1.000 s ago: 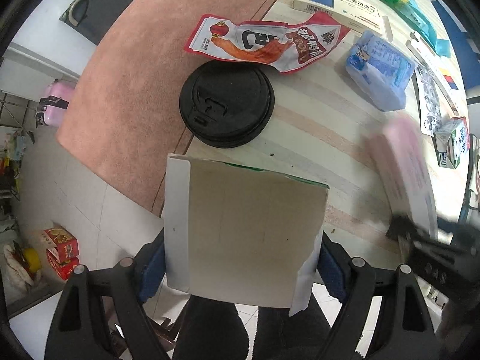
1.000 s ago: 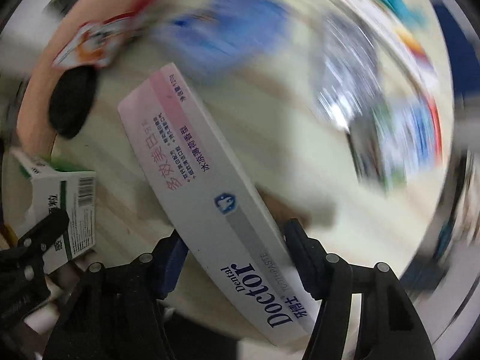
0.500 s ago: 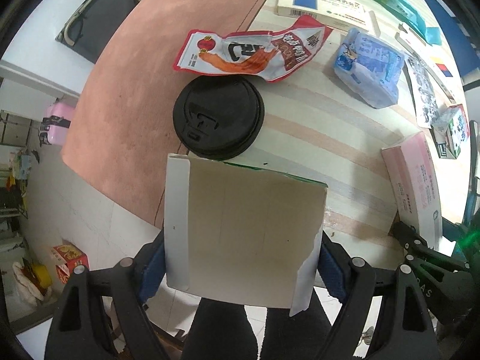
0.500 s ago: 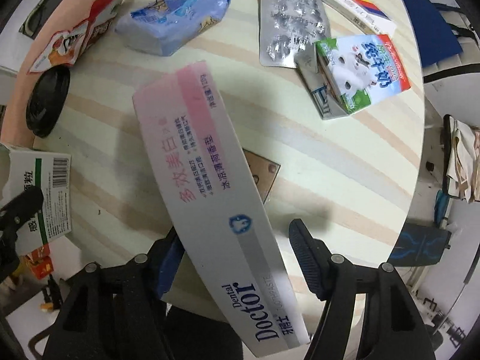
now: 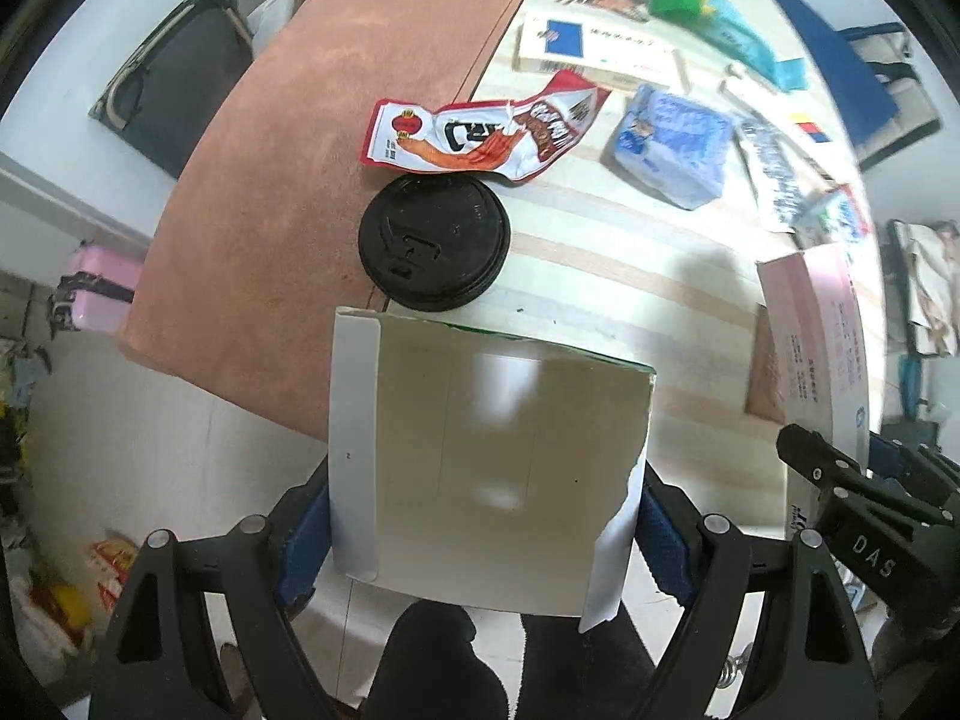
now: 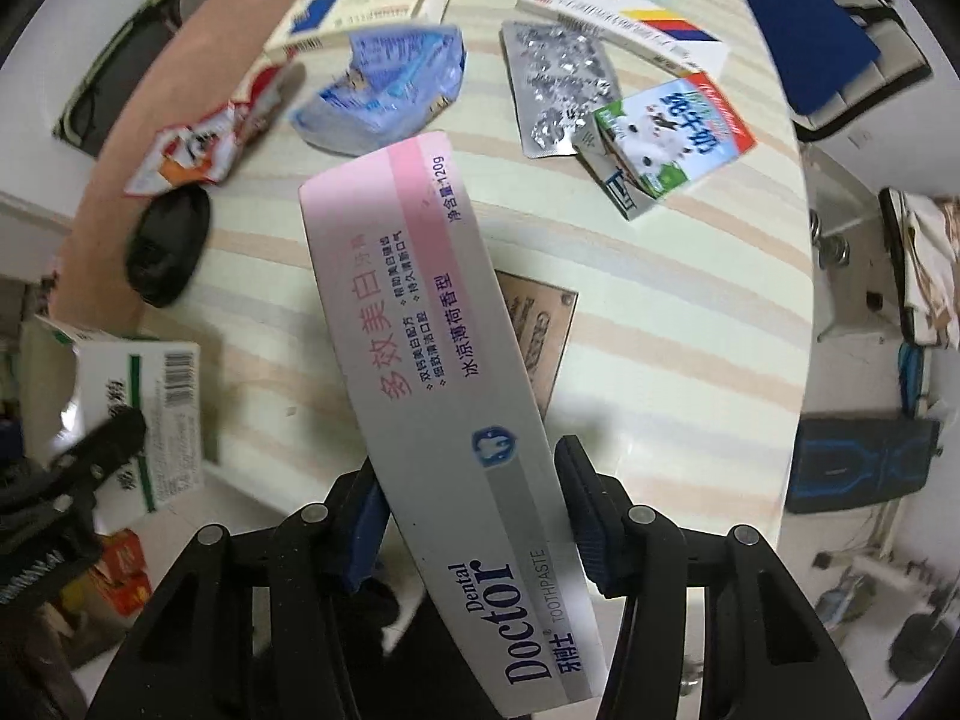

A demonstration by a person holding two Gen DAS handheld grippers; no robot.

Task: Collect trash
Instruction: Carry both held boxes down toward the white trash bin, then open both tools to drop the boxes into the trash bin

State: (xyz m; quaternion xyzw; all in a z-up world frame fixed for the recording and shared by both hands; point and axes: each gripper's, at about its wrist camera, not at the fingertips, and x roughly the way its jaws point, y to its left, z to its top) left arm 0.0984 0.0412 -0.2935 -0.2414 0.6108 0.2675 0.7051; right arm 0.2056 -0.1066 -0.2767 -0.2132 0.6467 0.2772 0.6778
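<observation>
My left fingers (image 5: 486, 525) clenched on flattened carton (image 5: 489, 456), right fingers (image 6: 468, 510) gripped toothpaste box (image 6: 438, 360) above striped worktop (image 6: 660, 312), box contents unseen

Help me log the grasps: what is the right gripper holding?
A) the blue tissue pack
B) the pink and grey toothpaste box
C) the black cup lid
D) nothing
B: the right gripper has its fingers closed on the toothpaste box, lifted above the table.
</observation>
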